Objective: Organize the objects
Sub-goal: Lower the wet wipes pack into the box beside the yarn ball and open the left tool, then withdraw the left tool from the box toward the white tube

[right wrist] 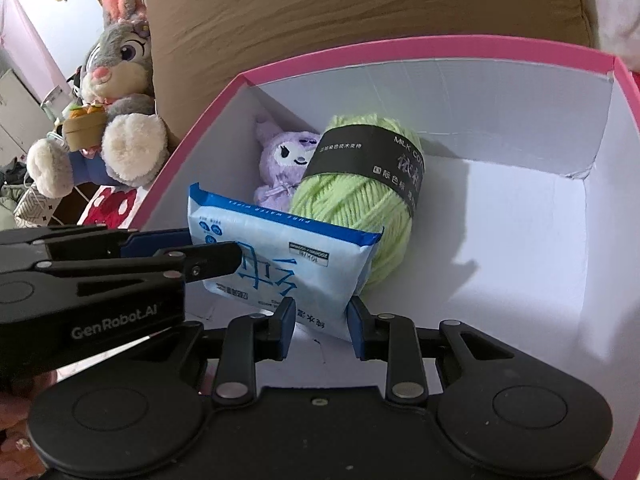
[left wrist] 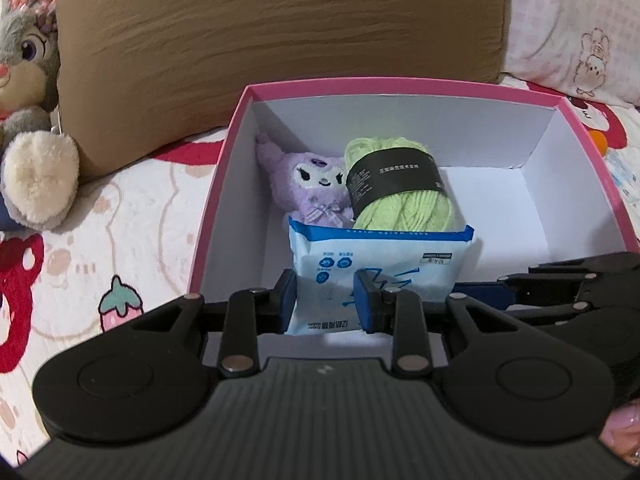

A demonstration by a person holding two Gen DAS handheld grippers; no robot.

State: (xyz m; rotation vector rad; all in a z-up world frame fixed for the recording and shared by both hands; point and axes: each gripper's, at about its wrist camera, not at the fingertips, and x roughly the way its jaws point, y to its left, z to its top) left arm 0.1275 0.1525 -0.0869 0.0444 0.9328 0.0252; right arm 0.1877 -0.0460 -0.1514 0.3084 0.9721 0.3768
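Note:
A pink box point(left wrist: 218, 184) point(right wrist: 192, 136) with a white inside stands on the bed. In it lie a purple plush point(left wrist: 308, 184) point(right wrist: 280, 164), a green yarn ball point(left wrist: 404, 200) point(right wrist: 360, 196) with a black band, and a blue-white wipes pack point(left wrist: 376, 256) point(right wrist: 288, 260) leaning on the yarn. My left gripper point(left wrist: 326, 300) point(right wrist: 208, 256) is partly open with the pack's near edge between its pads. My right gripper point(right wrist: 320, 324) point(left wrist: 484, 294) is partly open around the pack's lower corner. Whether either one grips the pack is unclear.
A brown pillow point(left wrist: 280, 32) point(right wrist: 360, 12) lies behind the box. A grey rabbit plush point(left wrist: 28, 92) point(right wrist: 116, 92) sits at the left. The patterned bedsheet point(left wrist: 120, 240) surrounds the box. The box's right half point(right wrist: 500, 240) holds nothing.

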